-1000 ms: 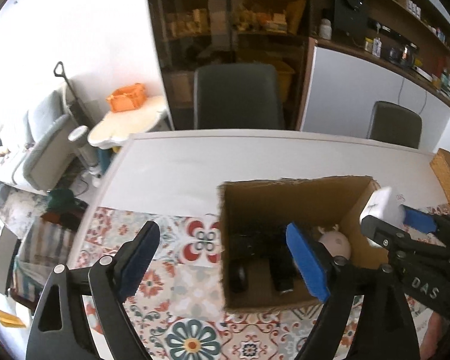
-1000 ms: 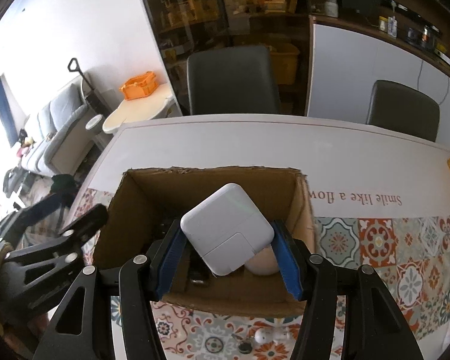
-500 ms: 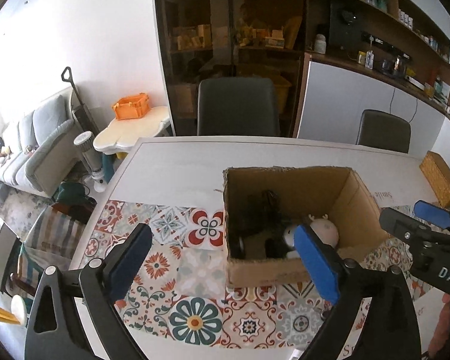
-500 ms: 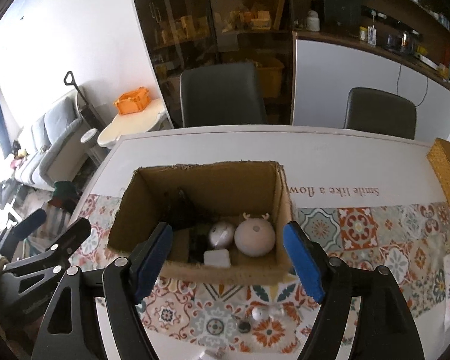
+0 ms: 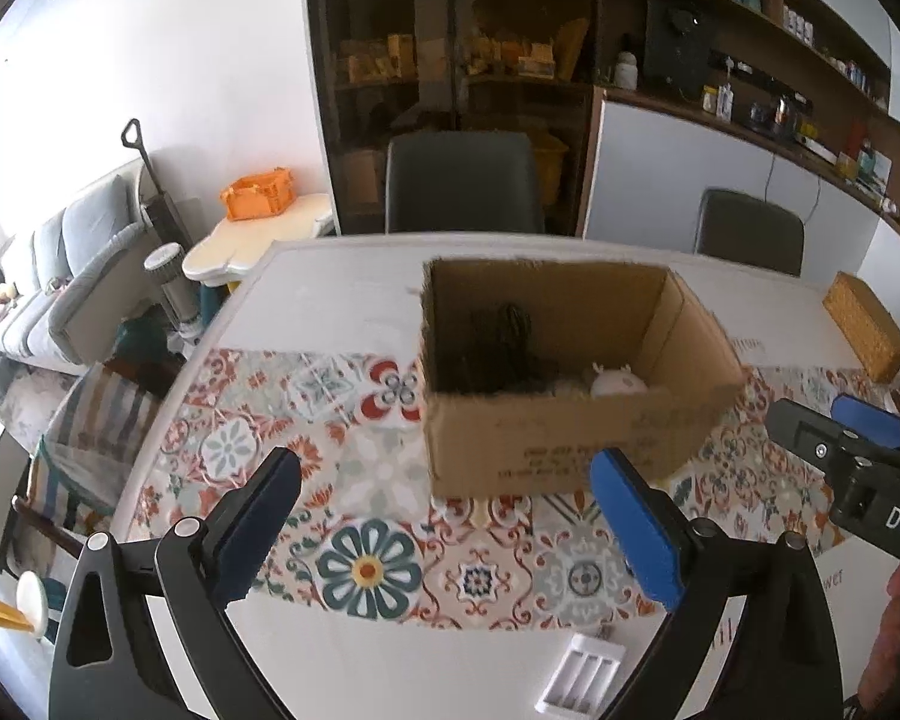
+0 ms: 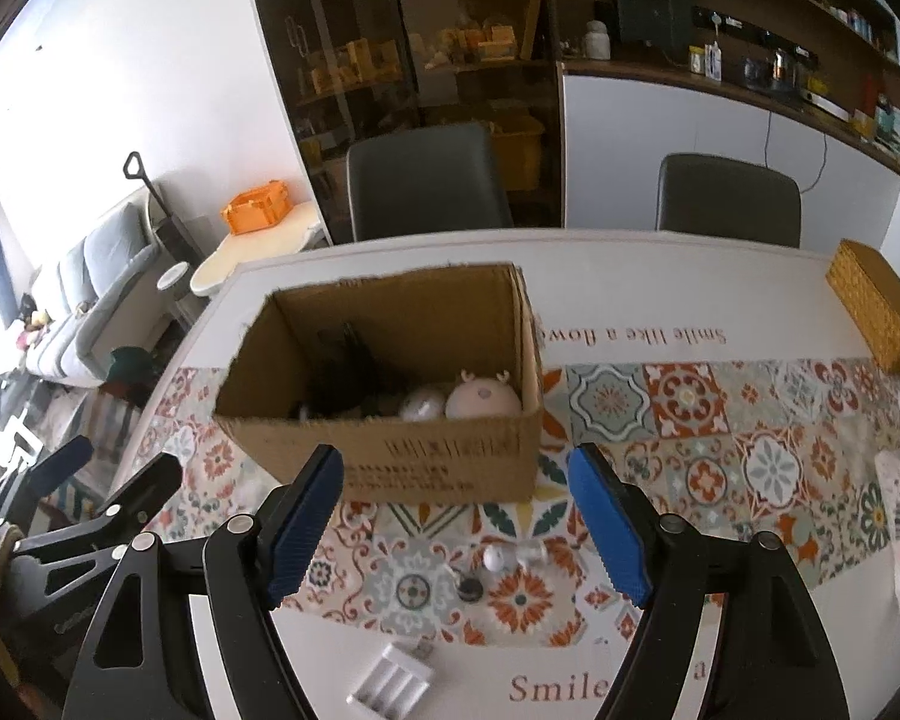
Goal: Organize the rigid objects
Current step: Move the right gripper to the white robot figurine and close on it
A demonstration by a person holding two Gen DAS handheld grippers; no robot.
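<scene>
Nearest the lens, at the bottom of the right wrist view, the right gripper (image 6: 456,522) stood with its blue-padded jaws spread wide and nothing between them. In the left wrist view the left gripper (image 5: 447,531) was likewise spread apart and empty, low in the frame; the right gripper's black body also showed there at the right edge.

Just beyond the fingers, at the lower centre of both views, a white battery case (image 6: 392,679) lay flat on the pale edge of the table (image 6: 660,294). A little farther, on the patterned tile mat (image 6: 768,468), sat a small white round piece (image 6: 493,558) with a small dark round piece (image 6: 470,588) just beside it.

In the middle of each frame the cardboard box (image 6: 426,474) stood open-topped on the mat. Inside it, toward its right side, a pink round toy (image 6: 483,399) rested next to a white ball (image 6: 421,407), with dark objects (image 6: 348,378), too shadowed to tell apart, on the left.

Toward the upper right, a woven basket (image 6: 876,306) sat near the table's edge. Beyond the table two dark chairs (image 6: 426,180) faced it, with shelving behind.
</scene>
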